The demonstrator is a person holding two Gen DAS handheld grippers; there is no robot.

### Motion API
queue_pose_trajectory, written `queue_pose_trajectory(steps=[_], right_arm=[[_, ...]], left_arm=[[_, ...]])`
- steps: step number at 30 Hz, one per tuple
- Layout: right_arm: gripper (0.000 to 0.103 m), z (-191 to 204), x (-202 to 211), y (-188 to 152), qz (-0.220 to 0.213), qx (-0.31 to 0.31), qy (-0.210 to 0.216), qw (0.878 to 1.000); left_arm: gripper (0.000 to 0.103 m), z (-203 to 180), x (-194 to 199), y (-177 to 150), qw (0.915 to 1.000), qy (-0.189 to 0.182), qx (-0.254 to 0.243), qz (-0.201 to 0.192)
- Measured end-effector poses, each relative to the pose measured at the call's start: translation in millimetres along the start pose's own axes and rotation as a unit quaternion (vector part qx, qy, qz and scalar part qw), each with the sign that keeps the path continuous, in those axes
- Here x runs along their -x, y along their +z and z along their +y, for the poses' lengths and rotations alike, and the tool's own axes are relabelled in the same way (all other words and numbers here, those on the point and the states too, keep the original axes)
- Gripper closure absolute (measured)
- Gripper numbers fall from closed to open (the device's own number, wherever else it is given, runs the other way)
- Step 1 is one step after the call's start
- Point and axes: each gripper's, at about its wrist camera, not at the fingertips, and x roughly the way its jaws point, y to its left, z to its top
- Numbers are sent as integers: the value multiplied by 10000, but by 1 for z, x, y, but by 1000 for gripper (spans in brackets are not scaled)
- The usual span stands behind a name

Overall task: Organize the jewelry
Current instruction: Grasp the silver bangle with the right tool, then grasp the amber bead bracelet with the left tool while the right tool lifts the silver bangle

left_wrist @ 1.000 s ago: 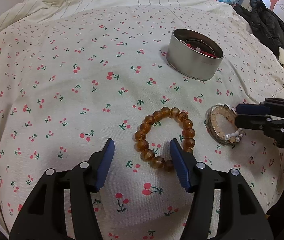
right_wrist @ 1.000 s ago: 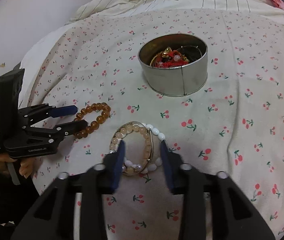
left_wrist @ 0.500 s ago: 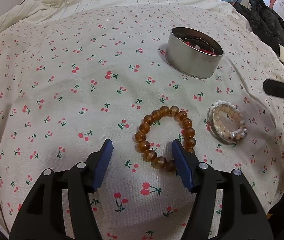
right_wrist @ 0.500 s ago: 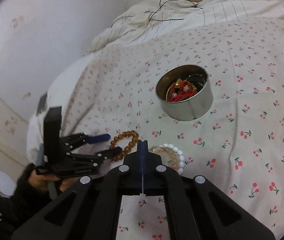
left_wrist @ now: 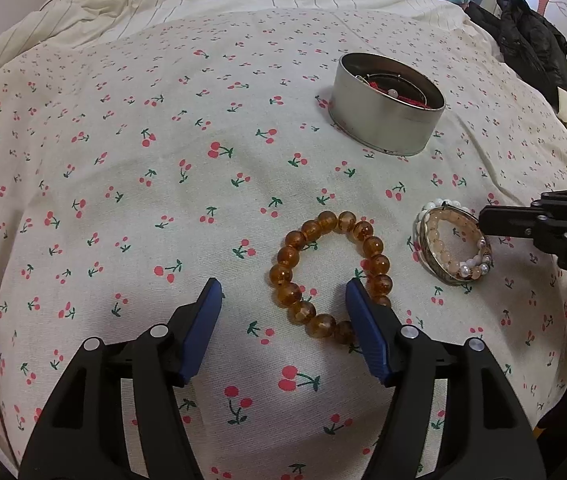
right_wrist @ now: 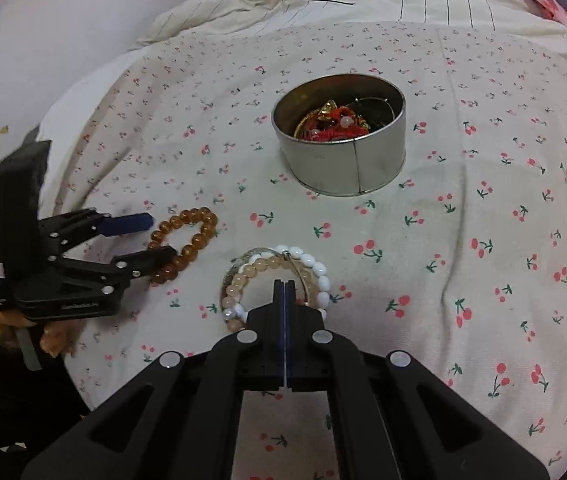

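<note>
Right gripper [right_wrist: 284, 286] newly closed, seemingly empty.

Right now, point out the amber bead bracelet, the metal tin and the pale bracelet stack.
amber bead bracelet [left_wrist: 289, 256]: left wrist view, left-side bead.
metal tin [right_wrist: 343, 164]: right wrist view, front wall.
pale bracelet stack [left_wrist: 435, 236]: left wrist view, peach bead.
</note>
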Motion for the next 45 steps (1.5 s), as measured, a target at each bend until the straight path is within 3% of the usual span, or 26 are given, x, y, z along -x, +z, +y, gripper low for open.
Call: queue_pose_trajectory(steps=[5, 6, 7, 8, 11, 14, 16, 20, 21, 22, 23, 28, 35, 36, 40, 44, 45], right_arm=[[101, -2, -3, 0, 9, -12, 40, 10000], [92, -1, -2, 1, -5, -26, 85, 10000], [55, -1, 1, 1, -67, -20, 92, 9999], [32, 2, 2, 2, -164, 2, 29, 9999], [37, 11, 10, 5, -325, 219, -61, 9992], [60, 8, 4, 5, -232, 198, -158, 9994], [67, 5, -2, 4, -139, 163, -116, 9997], [70, 7, -11, 1, 12, 266, -277, 9993], [76, 8, -13, 1, 21, 285, -315, 9991], [92, 8, -13, 2, 31, 298, -355, 9989], [97, 9, -13, 2, 31, 311, -334, 9990], [97, 15, 5, 4, -234, 287, -58, 9993], [97, 2, 38, 7, -616, -191, 755, 9951], [97, -2, 42, 8, -699, -246, 672, 9950], [97, -26, 49, 11, -931, -464, -336, 9940], [95, -44, 29, 10, -626, -679, -900, 9916], [89, -45, 24, 10, -528, -685, -942, 9918]], left_arm=[[41, 1, 0, -1, 10000, 3, 4, 2], [41, 1, 0, 0, 10000, -3, 3, 3], [41, 0, 0, 0, 10000, -7, 5, 4], [41, 1, 0, 0, 10000, -8, 4, 6], [40, 1, -1, 0, 10000, -5, 11, 8], [40, 1, -1, 0, 10000, -2, 0, 4], [40, 1, -1, 1, 10000, 0, -4, 5], [39, 1, -1, 0, 10000, -6, -3, 9], [39, 1, -1, 0, 10000, -3, -6, 6], [39, 1, -1, 0, 10000, -2, -9, 7], [39, 1, -1, 1, 10000, 1, -9, 8], [38, 0, -1, 1, 10000, -11, 5, 15], [37, 1, 1, -1, 9999, -87, 83, 27], [37, 2, 2, -1, 9999, -112, 114, 15], [31, 13, 8, 3, 9984, -184, 490, -191], [25, 11, -6, 8, 9984, -169, 539, -26], [25, 7, -10, 8, 9990, -61, 434, 6]])
